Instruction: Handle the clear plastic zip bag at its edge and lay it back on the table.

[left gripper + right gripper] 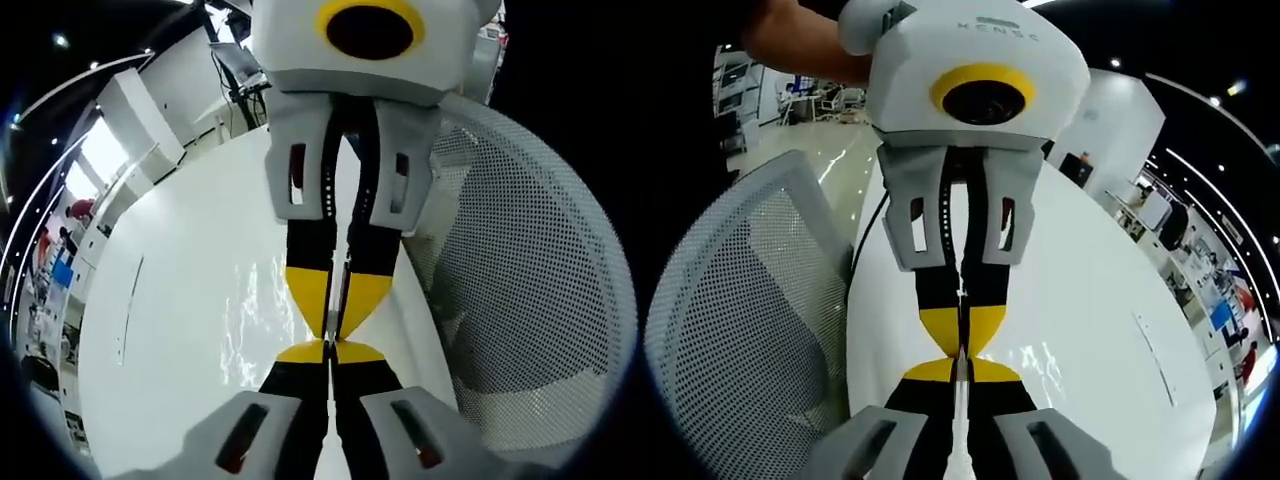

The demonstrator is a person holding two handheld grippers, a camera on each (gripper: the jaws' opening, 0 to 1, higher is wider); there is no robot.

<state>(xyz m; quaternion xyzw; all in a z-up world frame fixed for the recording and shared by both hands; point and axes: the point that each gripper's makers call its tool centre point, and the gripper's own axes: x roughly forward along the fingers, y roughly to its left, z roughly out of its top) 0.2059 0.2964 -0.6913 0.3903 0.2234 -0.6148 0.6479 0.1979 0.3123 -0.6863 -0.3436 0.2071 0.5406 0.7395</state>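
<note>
Both tongs tip-to-tip, left gripper (331, 352) and right gripper (962, 368) clamped on zip bag (262, 325) edge at lower centre, film draping to table (180, 260).

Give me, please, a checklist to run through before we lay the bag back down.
1. Left gripper shut on the zip bag edge: ok.
2. Right gripper shut on the same edge: ok.
3. Grippers spaced apart along the edge: not ok, their tips almost touch.
4. White table under the bag: ok, the glossy film shows over it.
5. Mesh chair apart from the bag: ok, it stands past the table edge.
6. Zip closed, film flat: cannot tell.
</note>
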